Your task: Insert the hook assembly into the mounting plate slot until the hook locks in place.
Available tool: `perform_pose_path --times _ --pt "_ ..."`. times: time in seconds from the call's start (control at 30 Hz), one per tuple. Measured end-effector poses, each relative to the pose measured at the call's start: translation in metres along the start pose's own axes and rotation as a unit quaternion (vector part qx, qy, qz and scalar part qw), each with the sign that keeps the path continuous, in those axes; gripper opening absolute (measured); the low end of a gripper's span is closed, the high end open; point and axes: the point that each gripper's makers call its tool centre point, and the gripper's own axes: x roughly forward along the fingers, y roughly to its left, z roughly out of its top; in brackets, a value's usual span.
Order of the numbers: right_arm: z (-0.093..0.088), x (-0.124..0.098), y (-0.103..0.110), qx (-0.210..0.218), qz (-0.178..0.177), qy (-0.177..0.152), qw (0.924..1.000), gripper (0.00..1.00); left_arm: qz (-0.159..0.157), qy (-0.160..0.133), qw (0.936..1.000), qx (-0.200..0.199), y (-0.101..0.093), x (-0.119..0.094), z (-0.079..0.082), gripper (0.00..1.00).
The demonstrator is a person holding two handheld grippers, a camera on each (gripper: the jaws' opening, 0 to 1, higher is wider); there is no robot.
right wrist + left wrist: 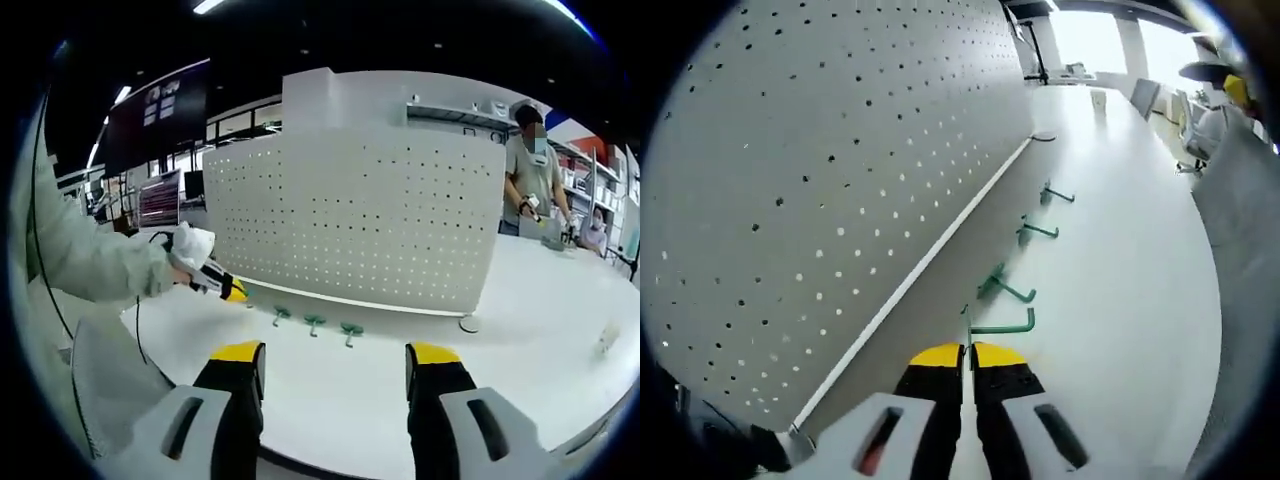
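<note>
No brand, label or readable writing shows anywhere; a dark wall screen (165, 105) in the right gripper view carries marks too small to read. My left gripper (967, 352) has its yellow-tipped jaws pressed together, and the green hook (997, 323) sits right at their tips; its thin shank seems pinched between them, though the contact itself is hard to make out. That hook lies on the white table (1120, 280) at the foot of the pegboard (820, 160), the upright white perforated panel, just beside the pale strip along its base. Three more green hooks (1038, 230) lie in a row further along that base, apart from one another, and a dark bent piece lies beyond them near the panel's far end. My right gripper (336, 362) holds its jaws wide apart with nothing between them, well back from the panel. From there I see my left gripper (222, 286) at the panel's lower left corner, the loose hooks lined up to its right, and a person (530, 170) standing behind the table's far side.
</note>
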Motion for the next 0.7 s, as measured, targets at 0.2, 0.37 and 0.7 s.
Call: perform_pose_path --times 0.2,0.37,0.7 --pt "0.008 0.000 0.005 -0.003 0.015 -0.013 0.9998 0.54 0.019 -0.028 0.9994 -0.004 -0.011 -0.022 0.015 0.02" --pt "0.014 -0.002 0.009 -0.007 0.025 -0.023 0.9994 0.54 0.036 -0.060 0.9973 -0.021 -0.017 -0.042 0.031 0.02" --pt "0.023 -0.001 0.025 -0.012 0.054 -0.041 0.9976 0.54 0.051 -0.109 0.9921 -0.035 -0.043 -0.072 0.056 0.02"
